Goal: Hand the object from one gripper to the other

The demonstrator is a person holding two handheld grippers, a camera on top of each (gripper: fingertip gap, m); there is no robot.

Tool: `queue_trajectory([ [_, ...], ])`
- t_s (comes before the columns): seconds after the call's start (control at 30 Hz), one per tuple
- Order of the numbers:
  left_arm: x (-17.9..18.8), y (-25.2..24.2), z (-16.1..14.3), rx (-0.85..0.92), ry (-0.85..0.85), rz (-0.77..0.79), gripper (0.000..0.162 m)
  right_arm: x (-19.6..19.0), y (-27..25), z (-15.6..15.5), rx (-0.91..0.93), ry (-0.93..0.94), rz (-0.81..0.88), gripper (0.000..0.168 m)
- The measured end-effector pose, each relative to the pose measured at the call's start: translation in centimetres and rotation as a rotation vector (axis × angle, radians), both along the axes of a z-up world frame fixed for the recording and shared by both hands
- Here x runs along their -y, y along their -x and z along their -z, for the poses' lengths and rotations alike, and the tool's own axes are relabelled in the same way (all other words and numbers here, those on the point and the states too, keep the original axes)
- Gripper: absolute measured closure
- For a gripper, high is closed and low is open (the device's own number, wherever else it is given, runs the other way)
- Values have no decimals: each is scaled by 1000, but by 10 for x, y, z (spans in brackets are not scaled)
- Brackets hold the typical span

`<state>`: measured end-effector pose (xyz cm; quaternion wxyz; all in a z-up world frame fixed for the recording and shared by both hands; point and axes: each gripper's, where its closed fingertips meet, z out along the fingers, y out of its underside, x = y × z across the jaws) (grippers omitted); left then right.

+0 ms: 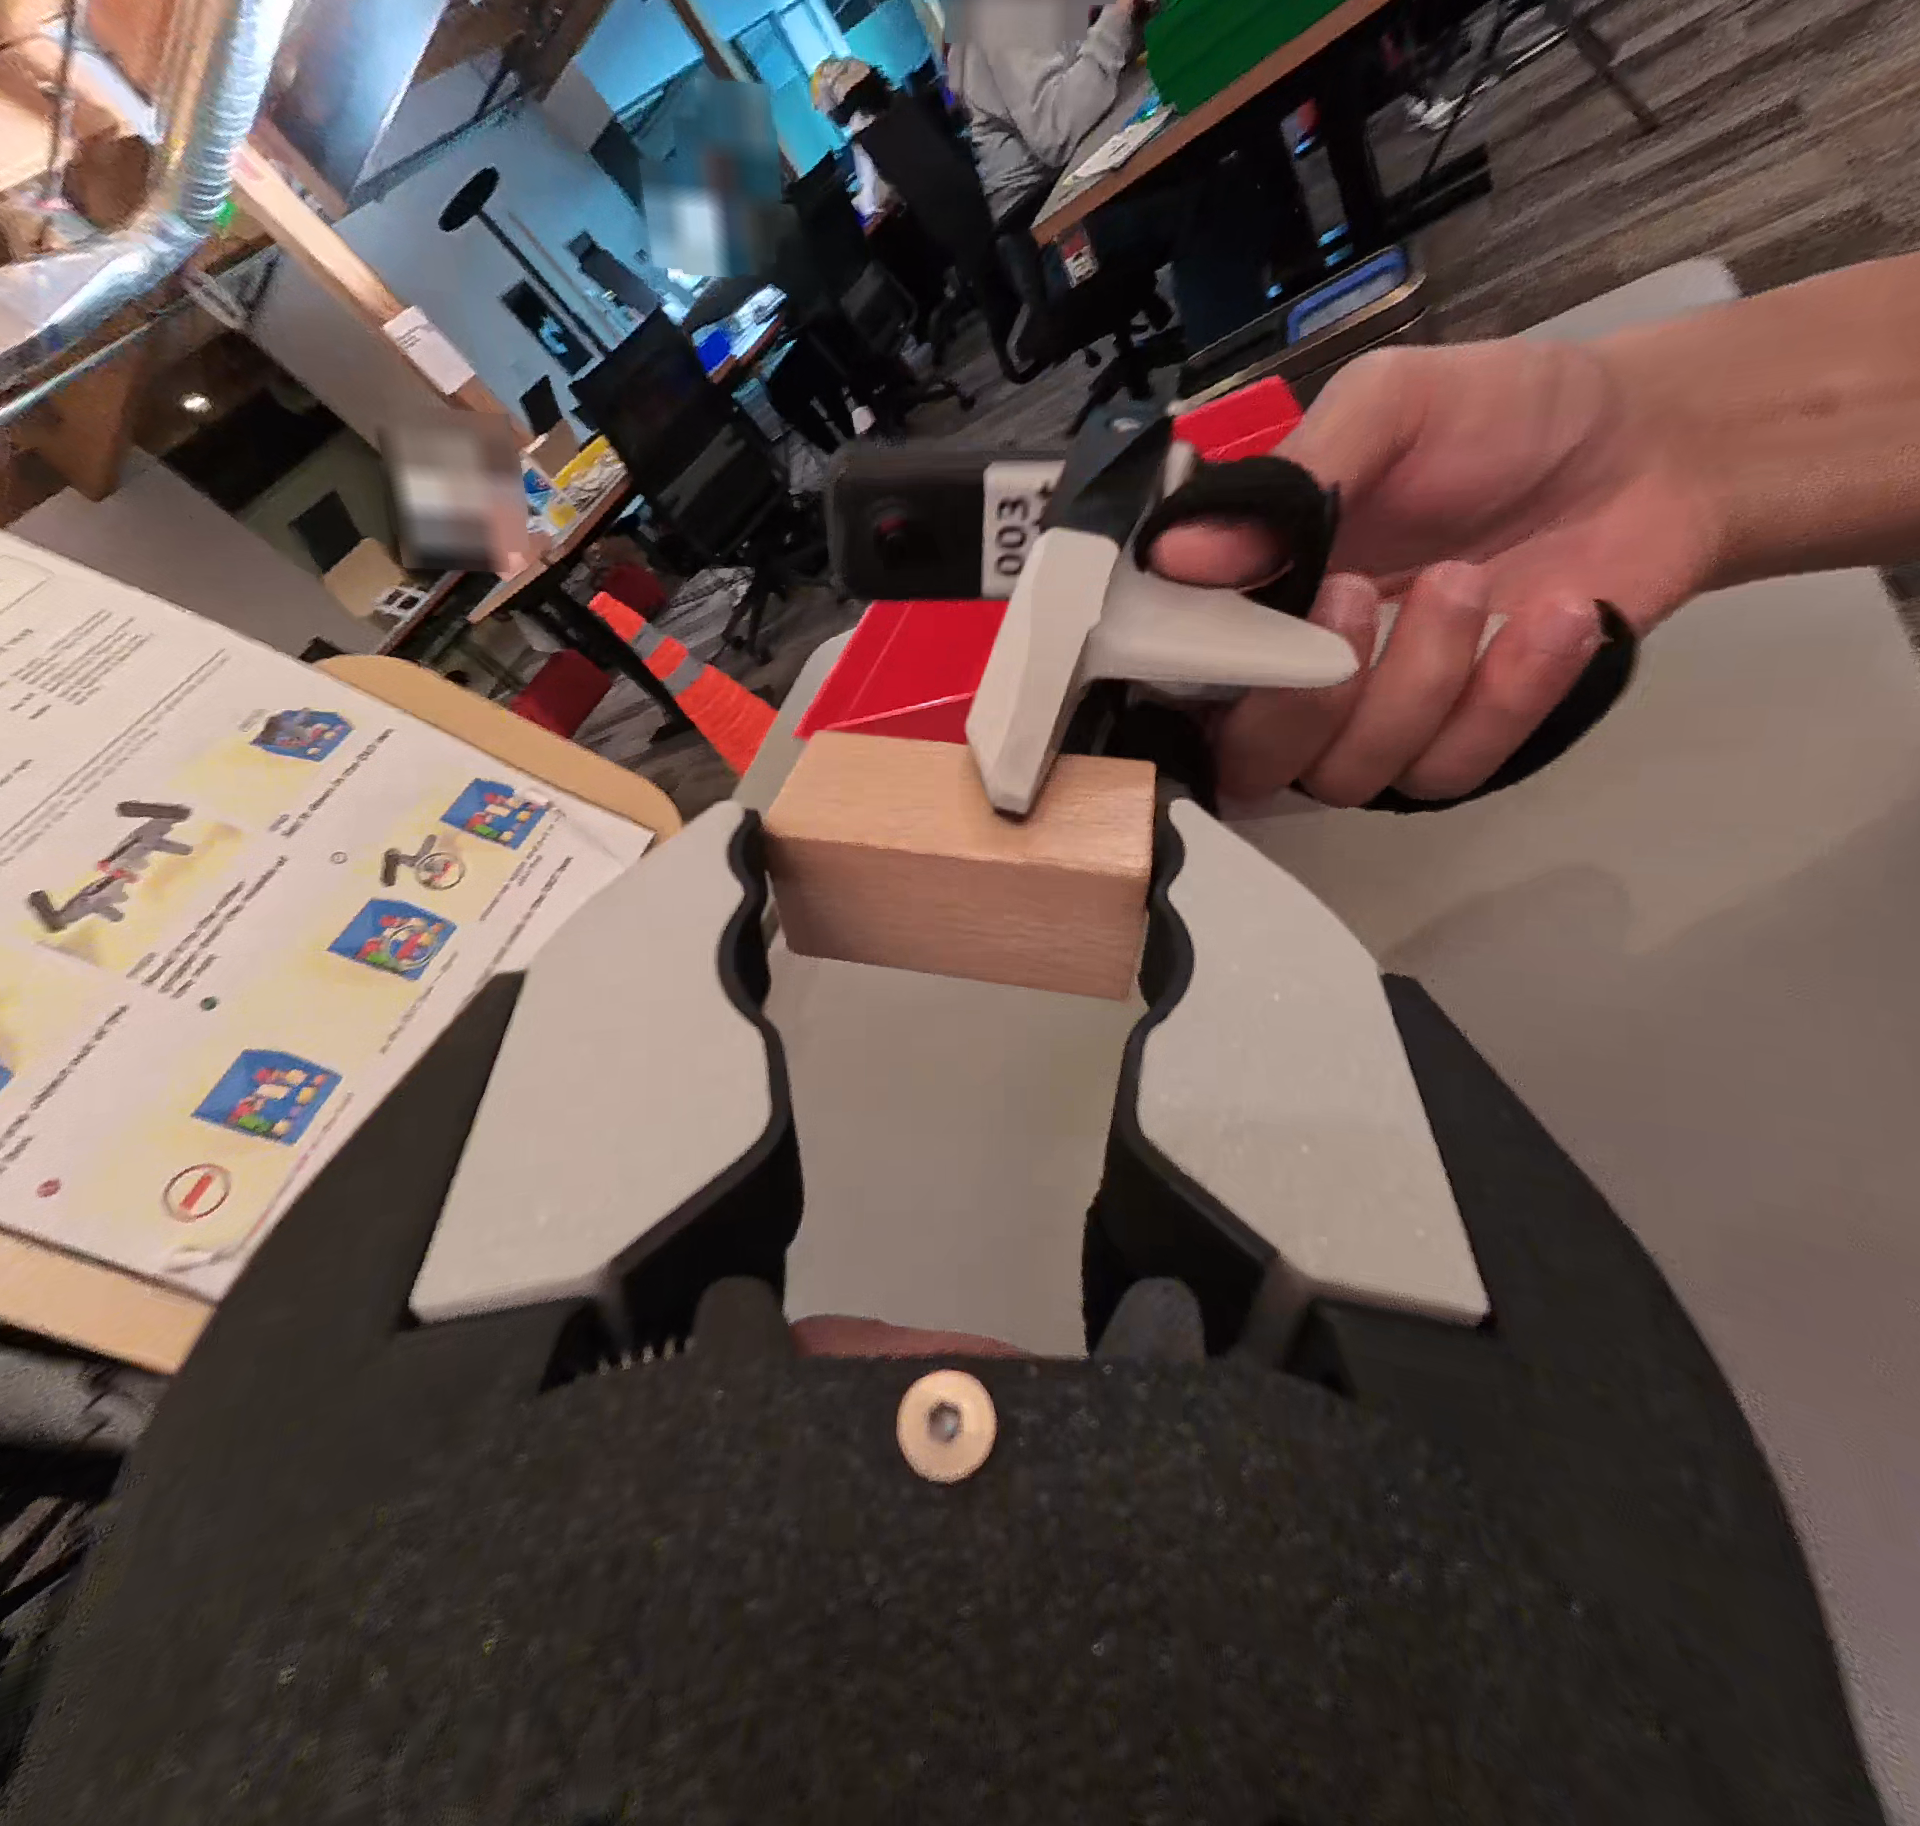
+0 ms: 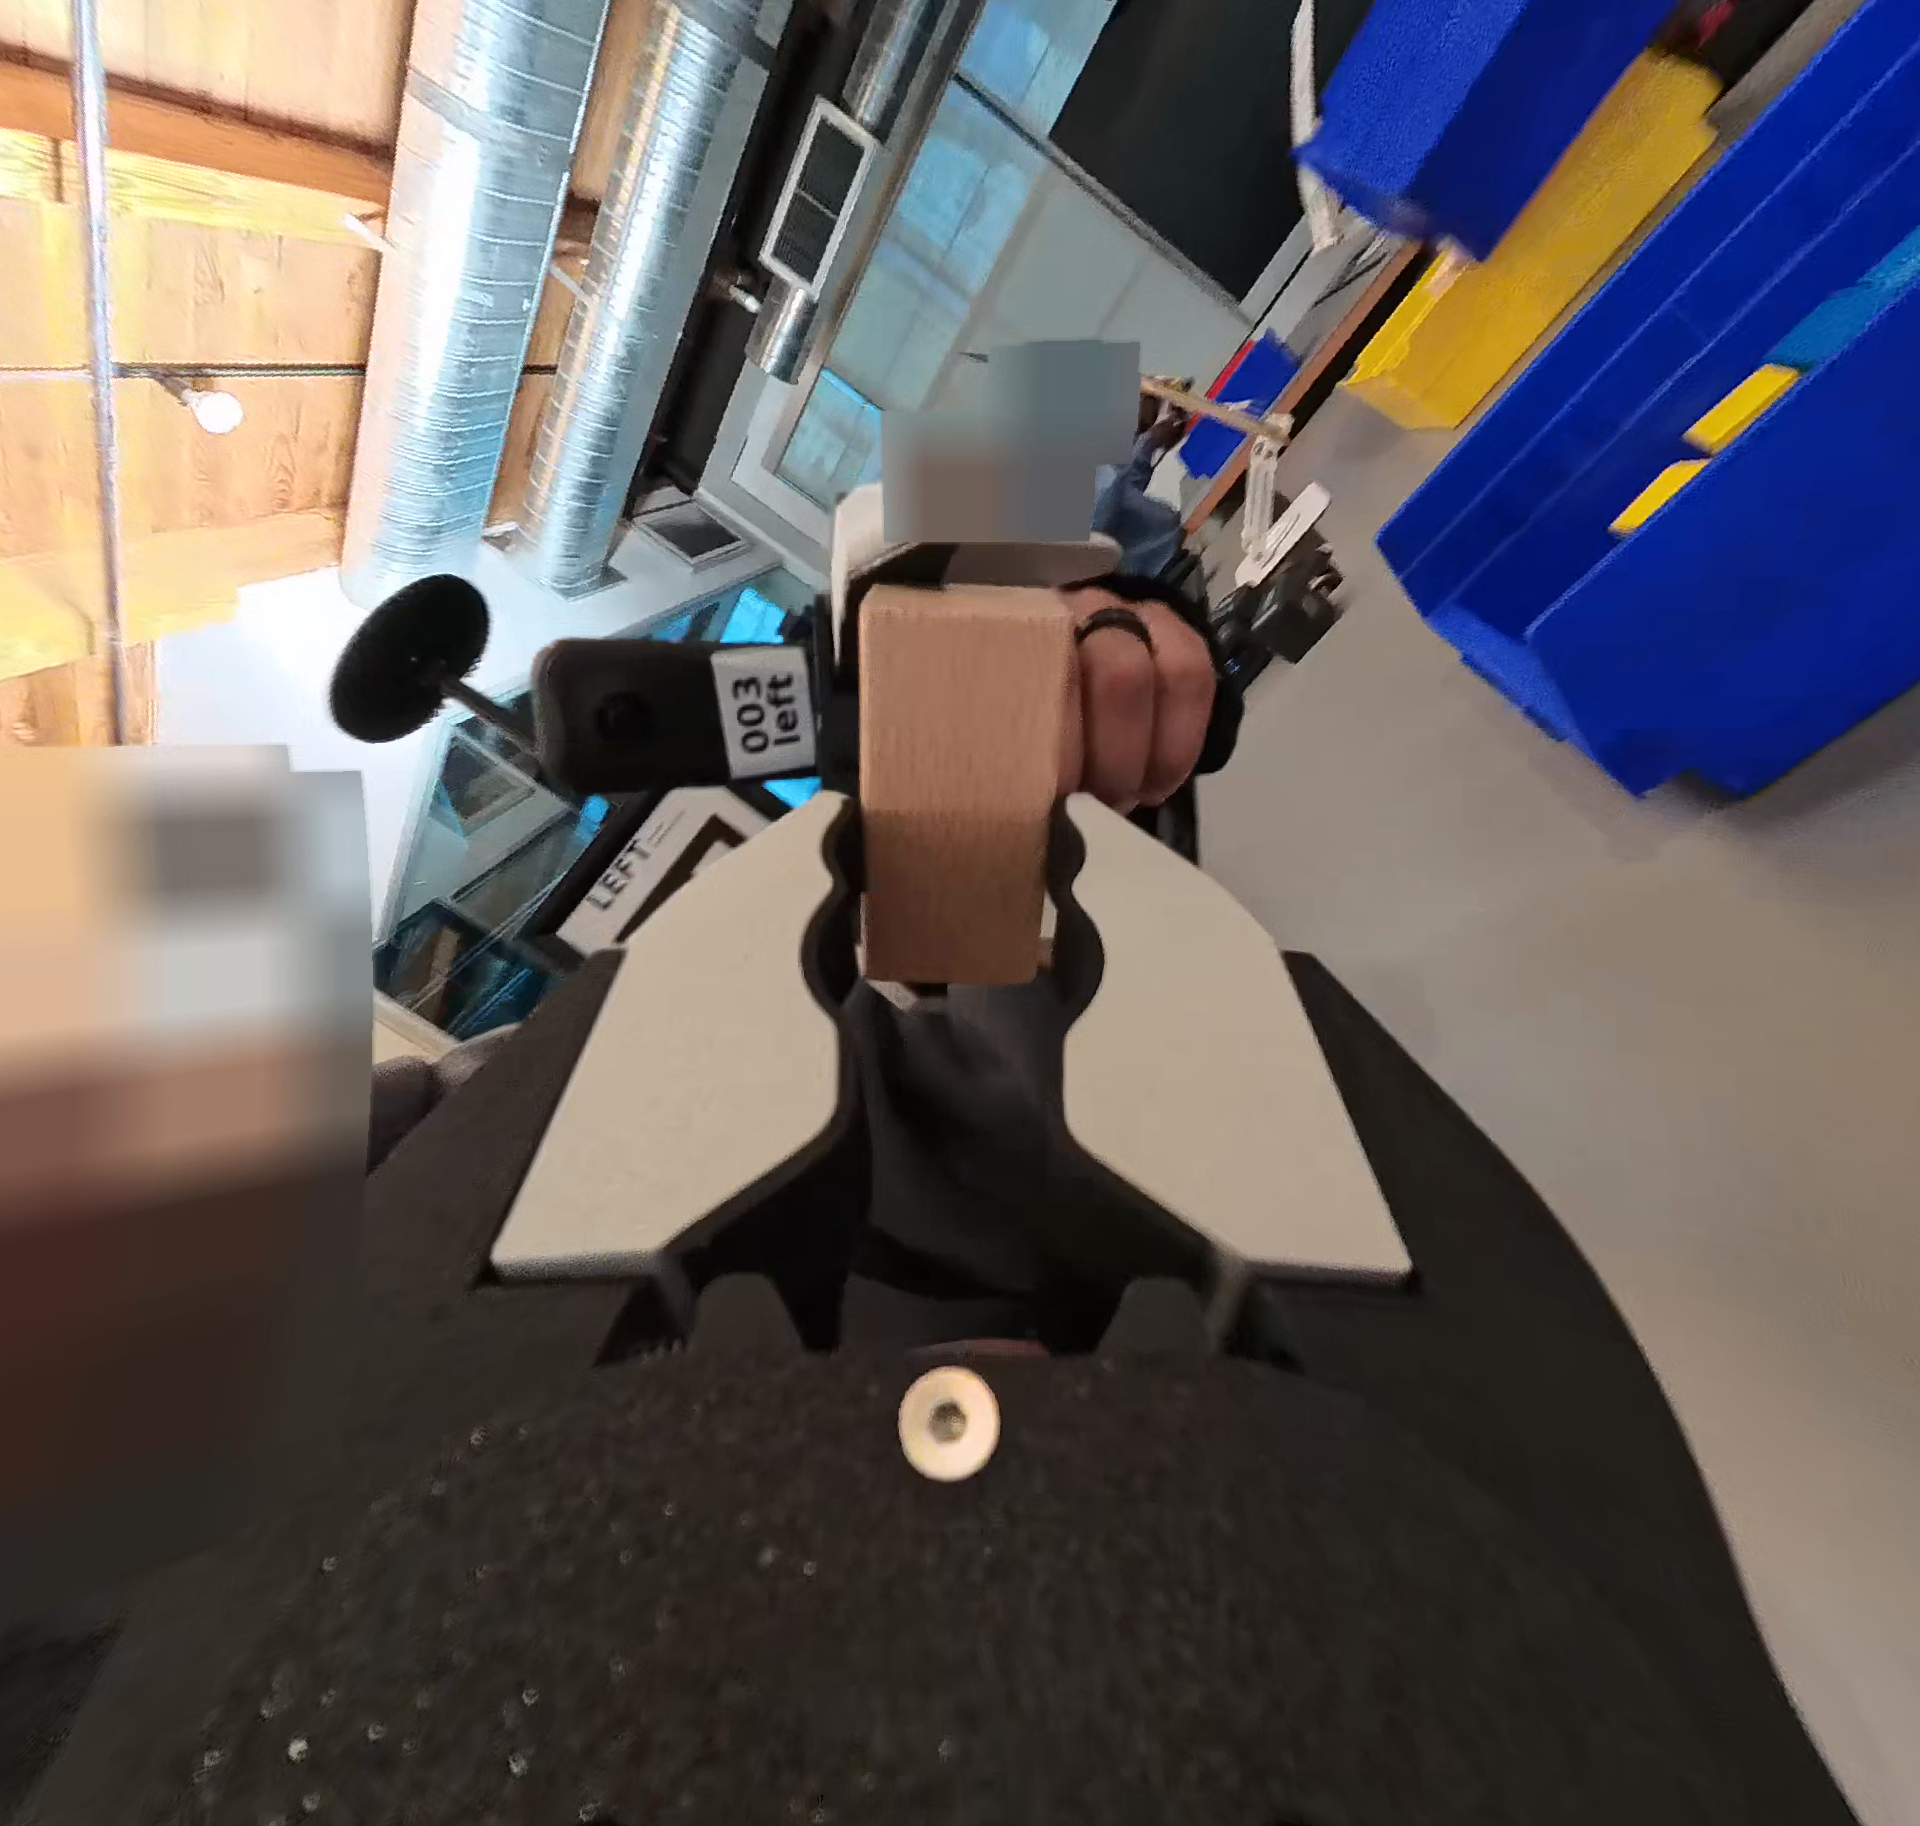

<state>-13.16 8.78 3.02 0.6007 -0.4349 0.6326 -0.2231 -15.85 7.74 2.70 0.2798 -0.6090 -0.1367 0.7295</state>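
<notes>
A light wooden block (image 1: 956, 893) is held in the air above a grey table (image 1: 1662, 997). My left gripper (image 1: 956, 872) is shut on it, one fingertip against each end. The right gripper comes in from the right in a person's hand (image 1: 1507, 529); its upper finger (image 1: 1039, 675) lies on the block's top and its lower finger is hidden. In the right wrist view my right gripper (image 2: 956, 883) is shut on the block (image 2: 956, 758), which stands upright between its fingertips. The left gripper's camera (image 2: 644, 711) and holding hand (image 2: 1143, 706) sit just behind it.
A red bin (image 1: 904, 675) stands on the table behind the block. A printed instruction sheet (image 1: 260, 893) lies on a board at the left. Blue bins (image 2: 1662, 529) and a yellow bin (image 2: 1538, 301) stand at the right. People sit at desks farther back.
</notes>
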Motion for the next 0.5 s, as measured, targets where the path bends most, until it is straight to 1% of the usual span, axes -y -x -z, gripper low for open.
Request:
queue_trajectory([
  [0.07, -3, 0, 4, 5, 22, -45, 93, -7, -4, 6, 40, -20, 71, 134],
  [0.13, 3, 4, 0, 79, 101, -42, 98, -14, -11, 14, 103, -11, 127, 135],
  [0.17, 8, 8, 0, 121, 179, -27, 98, -15, -16, 15, 113, -10, 147, 135],
  [0.23, 25, 20, 12, 209, 416, 43, 96, -12, -32, 11, 133, -34, 165, 134],
  [0.27, 32, 28, 27, 243, 533, 65, 96, -12, -44, 9, 176, -66, 195, 135],
  [0.3, 36, 37, 47, 255, 617, 49, 96, -14, -61, 7, 248, -110, 249, 135],
  [0.37, 35, 54, 88, 252, 754, -50, 99, -26, -108, 5, 450, -205, 431, 134],
  [0.43, 32, 67, 116, 214, 903, -139, 99, -40, -173, 9, 692, -232, 666, 135],
  [0.47, 32, 71, 121, 206, 942, -154, 96, -43, -206, 10, 771, -215, 773, 135],
  [0.5, 30, 74, 119, 221, 947, -156, 96, -45, -235, 11, 822, -183, 864, 135],
])
